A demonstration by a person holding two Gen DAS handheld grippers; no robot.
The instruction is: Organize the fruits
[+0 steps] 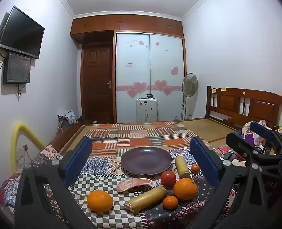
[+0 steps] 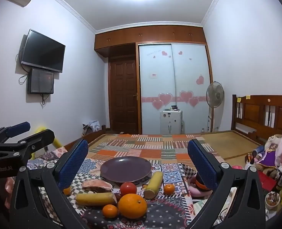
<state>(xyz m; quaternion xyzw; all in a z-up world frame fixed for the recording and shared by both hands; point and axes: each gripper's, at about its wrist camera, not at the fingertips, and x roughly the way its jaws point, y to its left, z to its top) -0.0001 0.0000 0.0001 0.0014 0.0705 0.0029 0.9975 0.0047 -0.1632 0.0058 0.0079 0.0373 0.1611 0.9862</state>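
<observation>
Fruits are seen scattered on a patterned cloth (image 1: 102, 179) spread over a bed, just near of an empty purple plate (image 1: 146, 160). A big orange (image 1: 100, 200) lies at the near left, apart from the rest; a second orange (image 1: 185, 188) sits to the right, with a small mandarin (image 1: 170, 202) just beside it and a tomato (image 1: 168, 178) just behind. Another mandarin (image 1: 195, 168) rests farther right, next to an upright-tilted yellow cane piece (image 1: 181, 167); a second cane piece (image 1: 146, 198) lies flat between the oranges. A pink slab resembling meat (image 1: 133, 184) is placed near the plate's front rim. The left gripper (image 1: 141, 150) and the right gripper (image 2: 138, 152) are both held above the spread with jaws wide apart, nothing between them. A wardrobe (image 1: 150, 76) with heart stickers stands at the far wall.
</observation>
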